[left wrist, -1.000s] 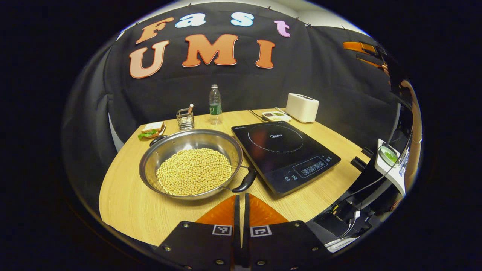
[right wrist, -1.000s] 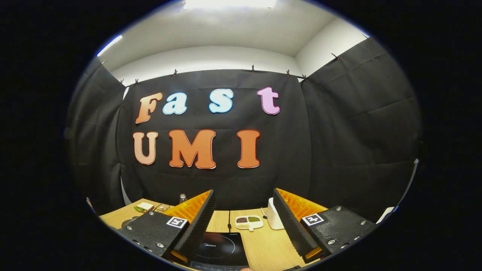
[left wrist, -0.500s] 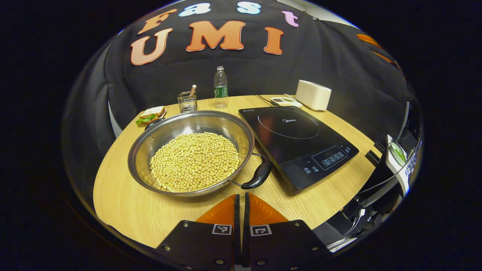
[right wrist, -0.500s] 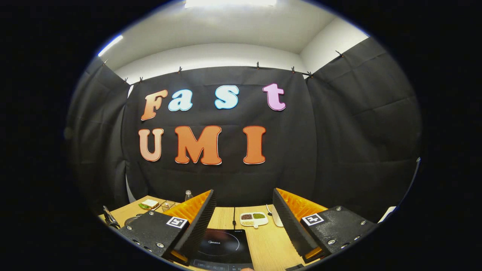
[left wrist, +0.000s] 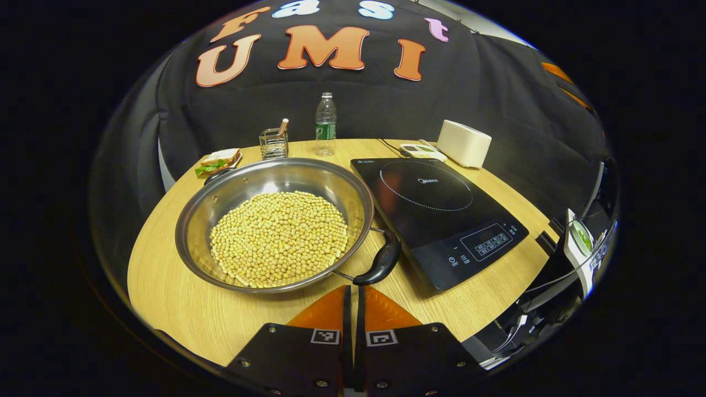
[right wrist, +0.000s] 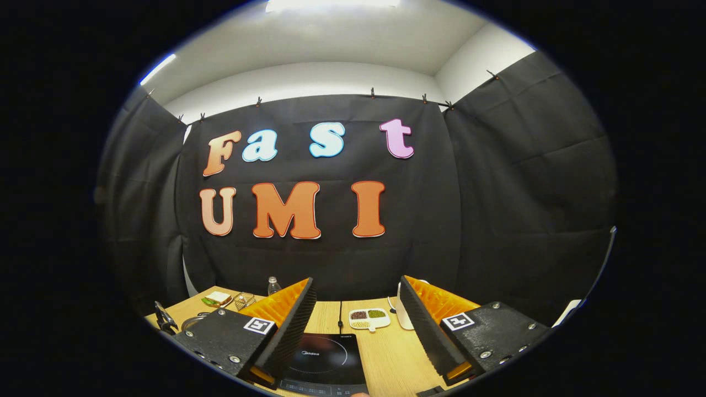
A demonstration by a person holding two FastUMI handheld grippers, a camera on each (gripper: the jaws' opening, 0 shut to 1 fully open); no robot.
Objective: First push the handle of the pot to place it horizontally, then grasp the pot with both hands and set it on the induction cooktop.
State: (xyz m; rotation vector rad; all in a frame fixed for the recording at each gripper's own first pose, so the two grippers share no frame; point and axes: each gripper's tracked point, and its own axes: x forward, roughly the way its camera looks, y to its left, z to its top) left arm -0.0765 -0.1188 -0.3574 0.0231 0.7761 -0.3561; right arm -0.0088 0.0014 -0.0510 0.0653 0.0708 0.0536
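Observation:
A wide steel pot (left wrist: pixel 242 190) full of pale beans sits on the wooden table (left wrist: pixel 182 314). Its black near handle (left wrist: pixel 380 263) points toward me and to the right; a second black handle (left wrist: pixel 216 175) sits at the far left rim. The black induction cooktop (left wrist: pixel 441 212) lies just right of the pot. My left gripper (left wrist: pixel 353 288) is shut with nothing in it, its tips just short of the near handle. In the right gripper view my right gripper (right wrist: pixel 358 331) hangs open and empty above the cooktop (right wrist: pixel 325 361).
Along the table's far edge stand a water bottle (left wrist: pixel 325 124), a wire holder (left wrist: pixel 273 143), a sandwich on a plate (left wrist: pixel 219 161), a white toaster (left wrist: pixel 463 143) and a small divided dish (left wrist: pixel 420 150). Cables and equipment (left wrist: pixel 573 248) sit off the table's right edge.
My left gripper has moved forward toward the pot, which now looks larger and nearer; its tips have closed in on the near handle. The right gripper has hardly moved.

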